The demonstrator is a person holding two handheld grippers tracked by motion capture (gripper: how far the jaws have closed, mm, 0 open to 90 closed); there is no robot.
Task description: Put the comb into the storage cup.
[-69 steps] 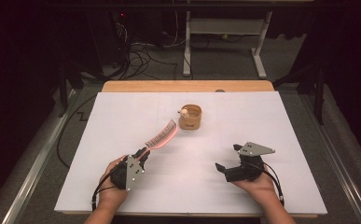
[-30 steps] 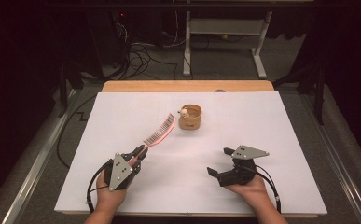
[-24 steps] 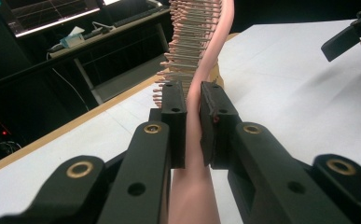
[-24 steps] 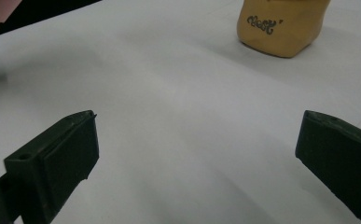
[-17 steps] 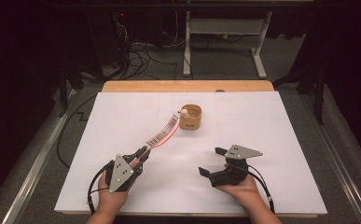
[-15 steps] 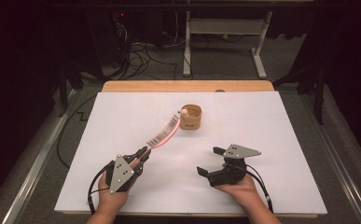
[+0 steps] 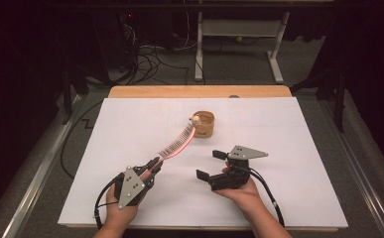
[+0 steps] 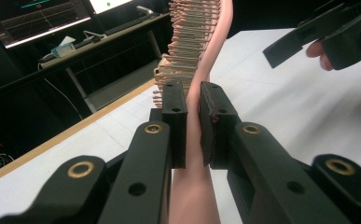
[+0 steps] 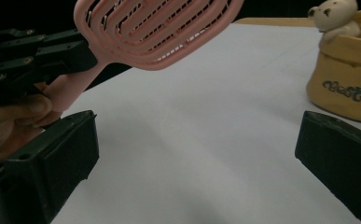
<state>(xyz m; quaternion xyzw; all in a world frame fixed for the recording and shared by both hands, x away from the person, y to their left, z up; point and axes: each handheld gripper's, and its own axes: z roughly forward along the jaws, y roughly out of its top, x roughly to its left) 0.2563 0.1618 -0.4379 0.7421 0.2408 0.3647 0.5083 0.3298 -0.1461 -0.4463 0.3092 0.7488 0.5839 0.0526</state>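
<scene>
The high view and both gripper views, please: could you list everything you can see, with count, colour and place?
hairbrush: one, pink, vented head with bristles, raised over the table's middle, its handle clamped in the left gripper
pouch: one, tan, with dark lettering and a small white bear figure at its rim, standing on the table beyond the brush
table: one, white top with a wooden strip along the far edge
desk frame: one, white, on the floor behind the table
cables: several, dark, on the floor behind
monitors: two, lit, on a side bench
left gripper: one, black, fingers shut on the brush handle
right gripper: one, black, fingers open, empty, right of the brush
</scene>
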